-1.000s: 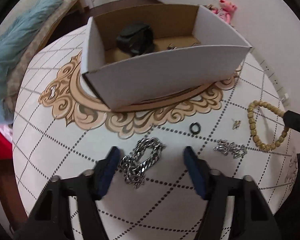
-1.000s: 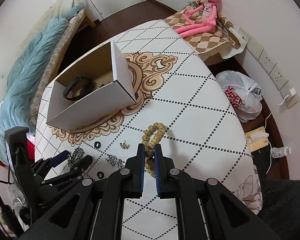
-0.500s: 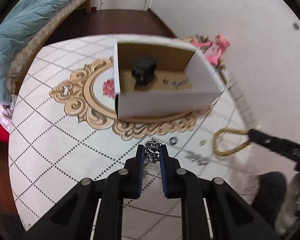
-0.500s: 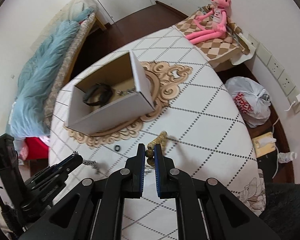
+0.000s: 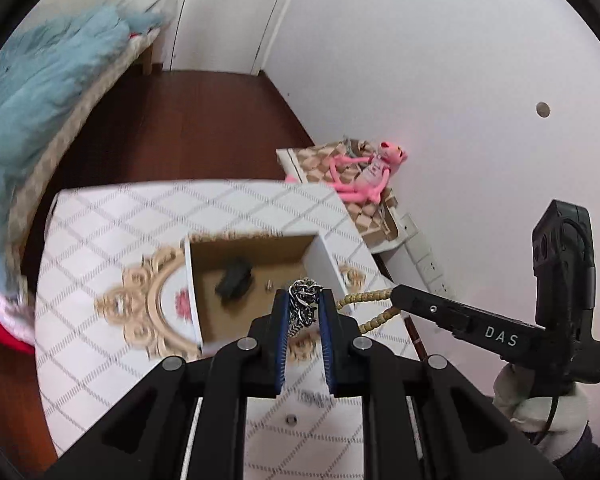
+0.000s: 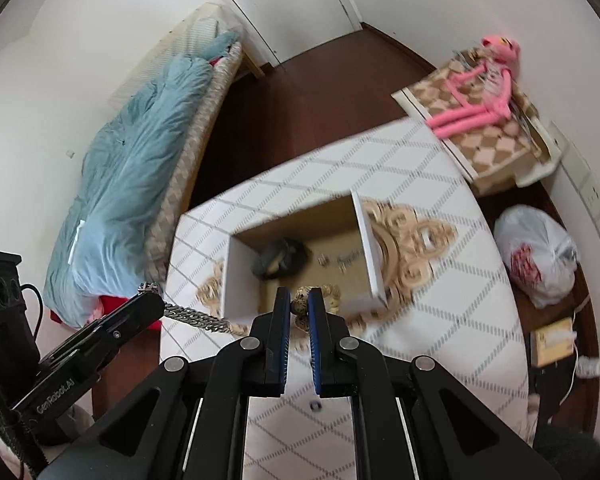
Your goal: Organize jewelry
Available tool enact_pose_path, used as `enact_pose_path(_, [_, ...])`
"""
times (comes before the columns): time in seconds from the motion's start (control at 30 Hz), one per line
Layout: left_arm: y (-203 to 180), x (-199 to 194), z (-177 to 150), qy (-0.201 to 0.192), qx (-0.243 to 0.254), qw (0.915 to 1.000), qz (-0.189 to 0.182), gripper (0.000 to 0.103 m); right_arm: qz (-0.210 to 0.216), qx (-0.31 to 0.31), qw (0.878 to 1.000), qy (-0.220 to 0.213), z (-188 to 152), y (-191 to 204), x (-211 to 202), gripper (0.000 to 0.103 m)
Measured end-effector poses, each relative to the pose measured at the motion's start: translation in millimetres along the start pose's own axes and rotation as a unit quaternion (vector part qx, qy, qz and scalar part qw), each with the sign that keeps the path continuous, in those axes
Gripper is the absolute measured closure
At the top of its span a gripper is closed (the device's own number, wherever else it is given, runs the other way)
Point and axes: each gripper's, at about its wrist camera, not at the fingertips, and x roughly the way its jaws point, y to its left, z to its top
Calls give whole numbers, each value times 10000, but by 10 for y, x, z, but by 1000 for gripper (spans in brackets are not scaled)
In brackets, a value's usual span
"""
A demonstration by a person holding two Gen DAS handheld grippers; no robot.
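My left gripper (image 5: 305,300) is shut on a silver chain (image 5: 303,307), held high above the table in front of the open white cardboard box (image 5: 192,280). From the right wrist view the same chain (image 6: 196,318) hangs out of the left gripper (image 6: 146,300). My right gripper (image 6: 299,304) is shut on a tan bead bracelet (image 6: 300,305), which dangles over the box's near wall (image 6: 240,280). In the left wrist view the bracelet (image 5: 366,298) trails from the right gripper (image 5: 400,294). Inside the box lie a black band (image 6: 280,262) and small silver pieces (image 6: 342,260).
The white table (image 6: 440,320) has a gold ornament print and a dotted diamond grid. Small silver pieces (image 5: 314,398) lie on it near me. A bed with a blue blanket (image 6: 140,152) stands left; a pink plush (image 6: 480,96) and a plastic bag (image 6: 540,256) are right.
The left gripper closed on the silver chain and lifted it off the table. The right gripper rose with the bead bracelet. Both now hang higher, nearer the box.
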Motion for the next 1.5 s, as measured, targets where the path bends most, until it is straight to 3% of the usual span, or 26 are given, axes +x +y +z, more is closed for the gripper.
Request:
enact_pose_path(0.1, [14,100,148,25,17,10000,9,92,-7,-102,9999,36,218,76,93,94])
enact_pose_path(0.3, [182,499,236,470,-103,9988,93,91,-4,-212,9993,306,468,143,402,94])
enact_pose_path(0.43, [328,763,172,895,-330,9942,489,89,94,-189,9978,627,510,144,683,94])
enact_pose_path(0.6, [539,844,121,950,-555,9894,949,84,243,-173,9948,972,512,158,979,94])
enact_pose_path(0.63, [573,844,119,939,-574,9882,1067,76,260,-166,9939,1061,512,151,1035,94])
enact_pose_path(0.67, [601,848,116,921,-578,9873,1158,57,228,-140,9935,1104,513,138,1082,94])
enact_pose_path(0.73, [643,820,108,841,-593,9858,1324,32,-5,-228,9911,1309,506,83,1223,93])
enact_pose_path(0.8, [661,783,123,733,-553,9843,1505,31,-323,-286,9872,1536,490,23,1340,92])
enact_pose_path(0.9, [666,784,120,728,-443,9797,1817,27,-621,-312,9844,1614,461,-78,1384,61])
enact_pose_path(0.93, [664,788,111,733,-394,9773,1948,14,-762,-402,9842,1549,445,-86,1355,50])
enact_pose_path(0.97, [658,788,98,711,-344,9754,2059,7,-821,-488,9844,1478,430,-80,1316,49])
enact_pose_path(1.03, [647,779,66,629,-293,9742,2146,7,-928,-638,9837,1399,397,-50,1254,47])
enact_pose_path(1.13, [638,762,0,556,-288,9720,2266,5,-1369,-1045,9787,1118,299,48,1147,21])
enact_pose_path(1.3, [602,725,-117,438,-208,9666,2517,2,-1999,-1354,9666,855,161,68,1056,6])
enact_pose_path(1.5, [544,663,-225,451,-221,9657,2546,2,-2219,-1354,9632,685,51,28,1013,5])
